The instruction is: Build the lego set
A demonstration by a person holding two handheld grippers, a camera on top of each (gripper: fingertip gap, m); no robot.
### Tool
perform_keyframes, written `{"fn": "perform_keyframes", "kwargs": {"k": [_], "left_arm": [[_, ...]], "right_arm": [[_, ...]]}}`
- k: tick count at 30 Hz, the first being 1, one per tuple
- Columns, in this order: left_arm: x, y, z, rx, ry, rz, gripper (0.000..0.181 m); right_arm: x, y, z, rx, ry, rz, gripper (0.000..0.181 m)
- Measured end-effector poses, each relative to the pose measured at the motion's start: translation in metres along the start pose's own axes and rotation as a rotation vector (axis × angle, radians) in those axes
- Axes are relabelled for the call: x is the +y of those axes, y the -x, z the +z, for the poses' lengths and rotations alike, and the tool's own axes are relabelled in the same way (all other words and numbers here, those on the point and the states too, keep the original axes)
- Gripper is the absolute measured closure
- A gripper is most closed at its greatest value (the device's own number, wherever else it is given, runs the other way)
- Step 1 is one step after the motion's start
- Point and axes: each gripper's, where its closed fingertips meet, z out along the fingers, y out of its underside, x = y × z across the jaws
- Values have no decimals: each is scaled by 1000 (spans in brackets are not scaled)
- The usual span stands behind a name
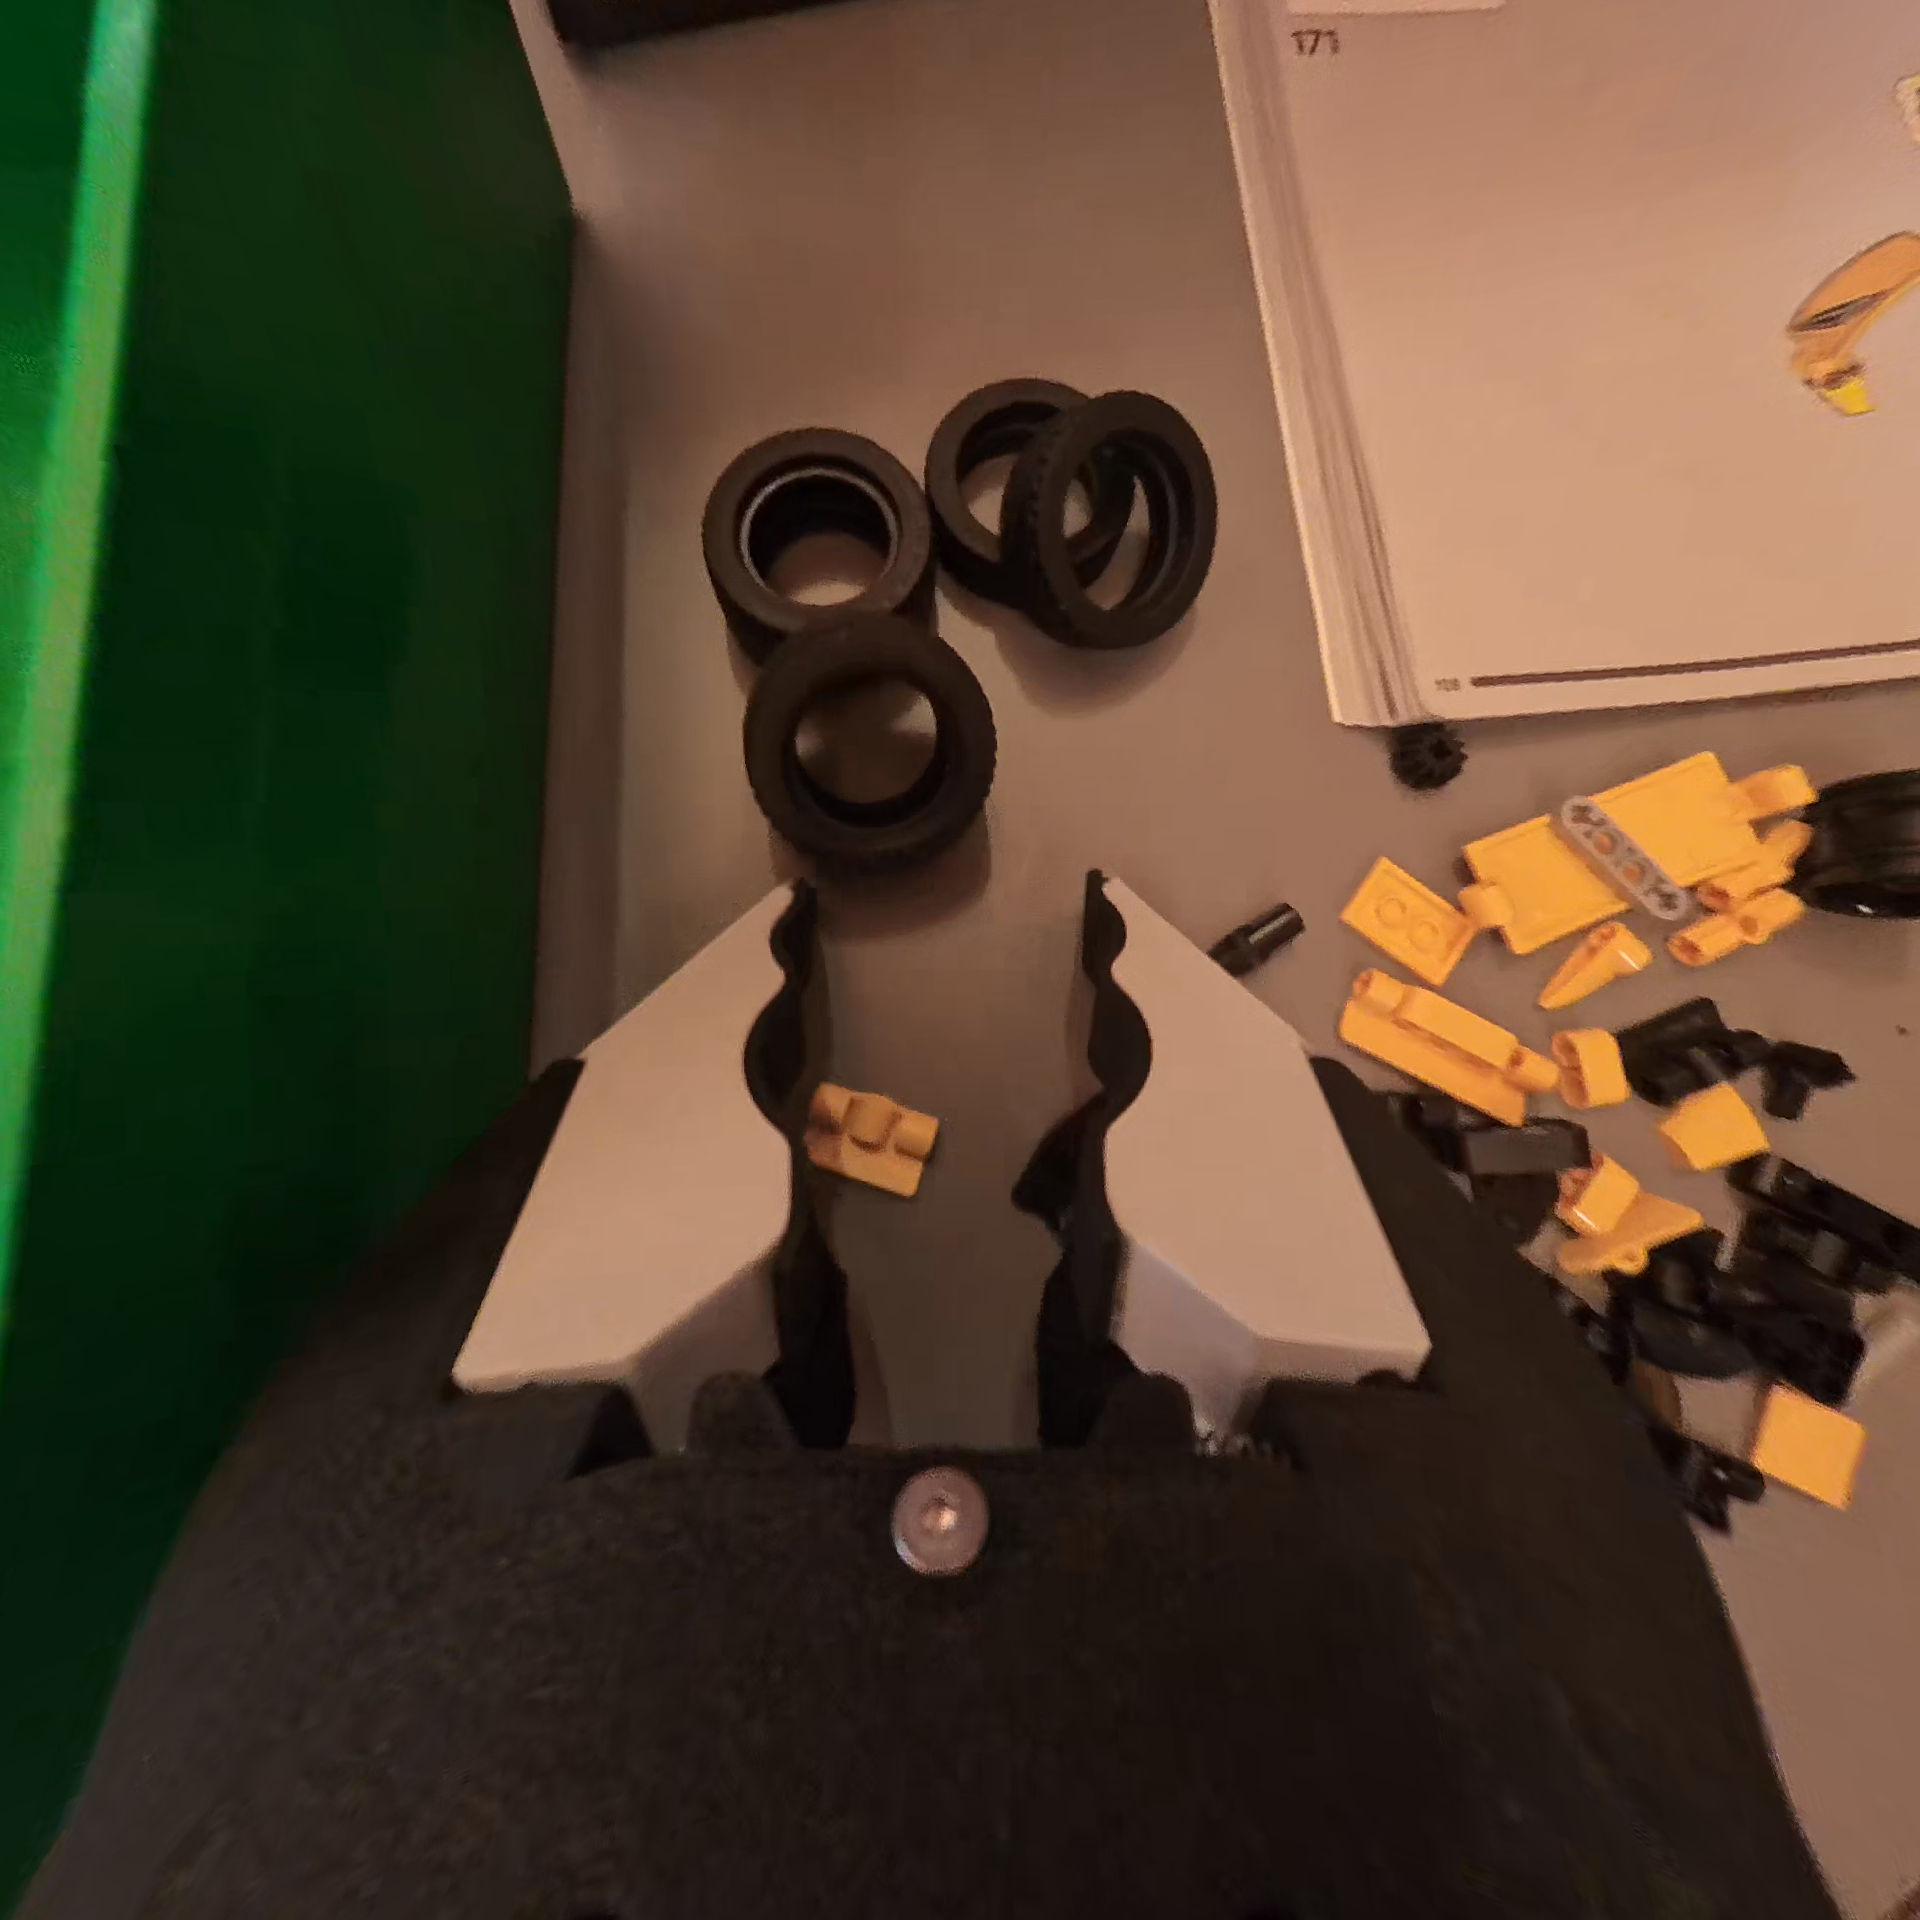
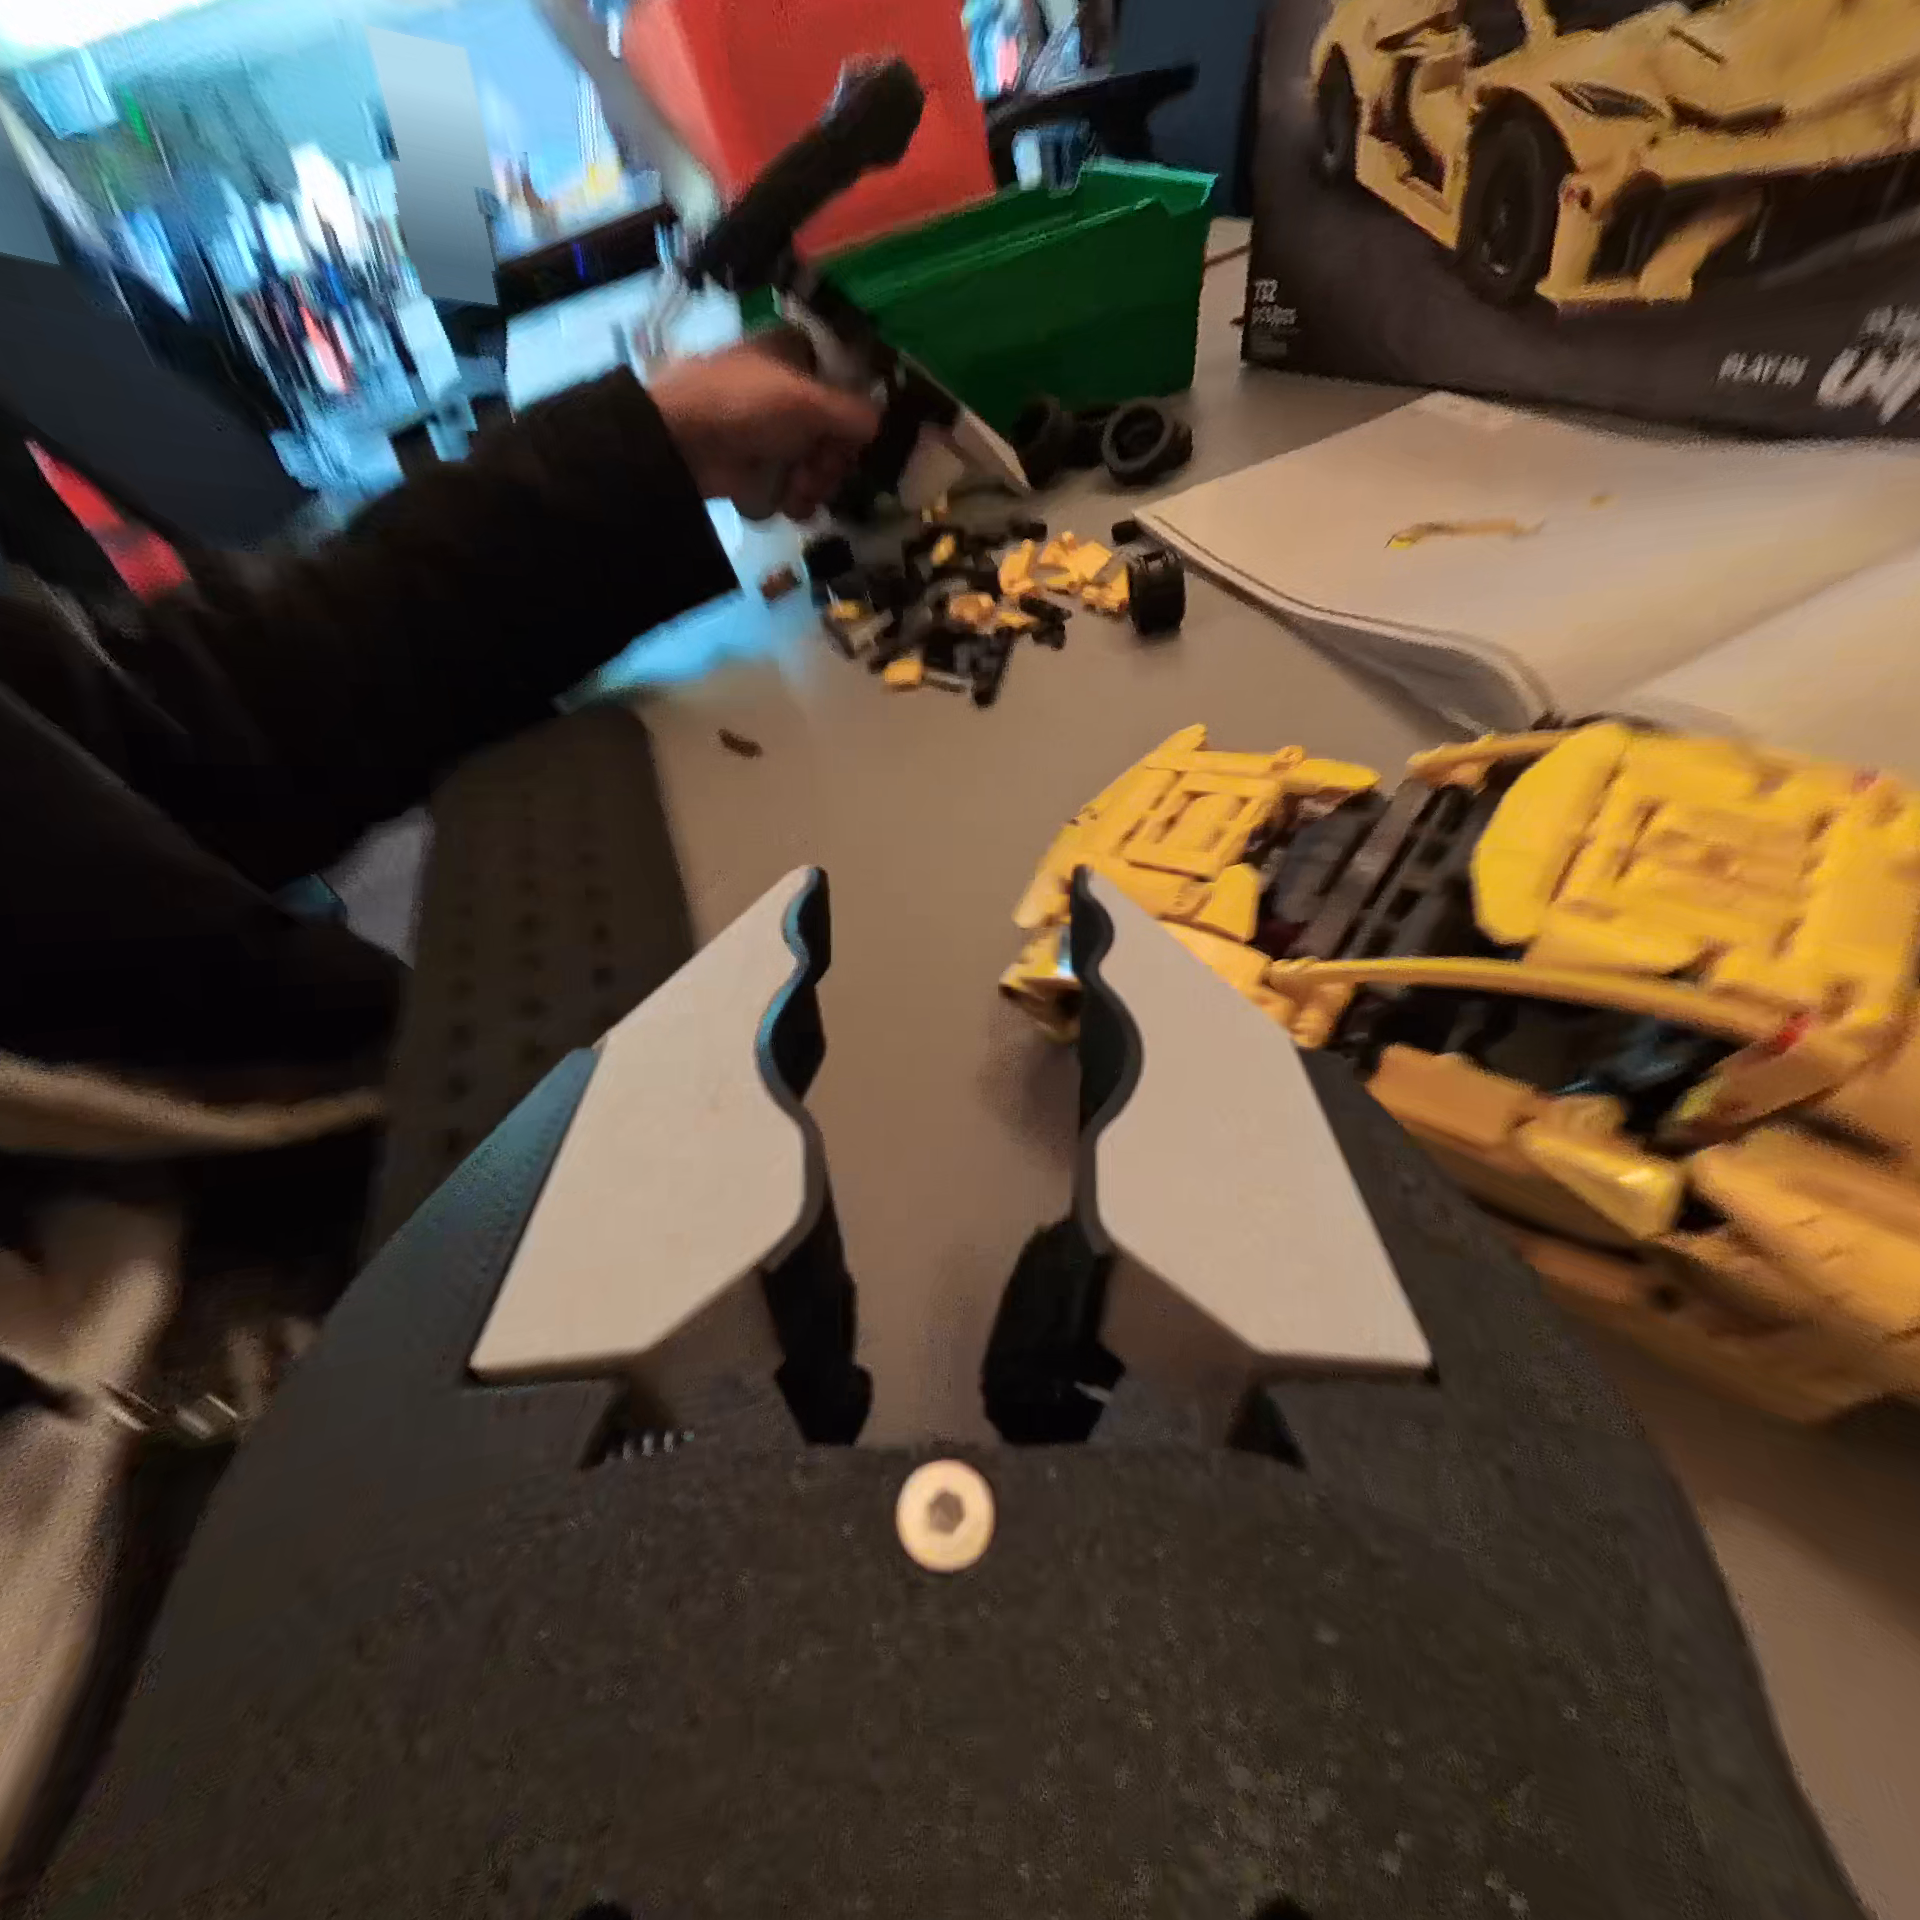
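While the left gripper [image 1: 945, 894] hovers over tyres [image 1: 868, 743] (jaws apart), the right gripper [image 2: 948, 883] gapes empty

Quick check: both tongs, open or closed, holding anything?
Left tongs: open, empty, above a small yellow piece.
Right tongs: open, empty, beside the yellow car.

Under me lies a smooth grey tabletop [image 1: 935, 260], dim and warm-toned where I look down, paler where I look across it. Beyond its far edge I see a large orange-red panel [image 2: 821, 83] standing upright, and left of that a blurred bright stretch of room in cool blue-white light [image 2: 260, 208]. A dark perforated chair seat [image 2: 530, 935] sits just beside the table's near edge.
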Motion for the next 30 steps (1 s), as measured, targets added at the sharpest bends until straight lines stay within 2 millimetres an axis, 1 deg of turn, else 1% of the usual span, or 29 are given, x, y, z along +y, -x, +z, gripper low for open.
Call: {"fn": "perform_keyframes", "kwargs": {"k": [2, 3, 4, 5, 6, 7, 8, 9, 10, 11, 12, 14, 15, 17, 18, 19, 20, 21, 22, 24, 27, 30], "left_arm": [[-4, -8, -18, -8, -22, 22, 125], [-11, -19, -32, -4, -61, 45, 126], [-22, -37, -46, 17, -123, 75, 126], [-34, -62, -58, 64, -192, 114, 126], [-43, -98, -67, 157, -246, 170, 126], [-41, -146, -72, 310, -253, 251, 126], [-25, -200, -78, 528, -208, 357, 126], [-1, -247, -86, 750, -137, 465, 122], [16, -277, -88, 885, -94, 549, 117], [24, -294, -81, 929, -90, 607, 109], [29, -303, -71, 934, -89, 662, 102], [30, -314, -50, 935, -66, 714, 101], [31, -319, -45, 965, -41, 713, 101], [31, -323, -46, 1040, -5, 704, 101], [29, -325, -49, 1065, -20, 701, 102], [30, -327, -50, 1081, -37, 709, 102], [31, -329, -50, 1085, -51, 724, 102], [32, -331, -49, 1088, -67, 734, 102], [31, -334, -48, 1094, -84, 731, 102], [35, -339, -48, 1120, -82, 731, 108], [44, -339, -42, 1085, -65, 776, 117], [45, -341, -43, 1085, -81, 772, 119]], "right_arm": [[7, -12, 0, 23, 128, -237, 135], [8, -17, 2, 29, 178, -346, 133], [8, -17, 5, 14, 202, -426, 131], [9, -13, 9, -21, 218, -477, 133], [12, -12, 11, -26, 265, -502, 135], [16, -15, 13, -1, 342, -526, 134], [16, -16, 16, 6, 384, -584, 120], [15, -19, 19, 10, 415, -669, 112], [10, -24, 22, 27, 451, -763, 107], [5, -27, 25, 22, 486, -836, 106], [2, -29, 29, -8, 538, -872, 101], [5, -30, 39, -82, 671, -874, 82], [8, -31, 44, -115, 724, -881, 77], [16, -33, 54, -164, 786, -907, 69], [25, -32, 56, -202, 832, -888, 61], [35, -34, 57, -220, 904, -876, 47], [46, -40, 57, -230, 986, -868, 41], [52, -47, 57, -223, 1037, -874, 42], [55, -49, 59, -228, 1040, -900, 51], [54, -49, 65, -246, 992, -940, 61], [52, -53, 70, -251, 964, -963, 72], [53, -54, 70, -260, 968, -968, 72]]}}
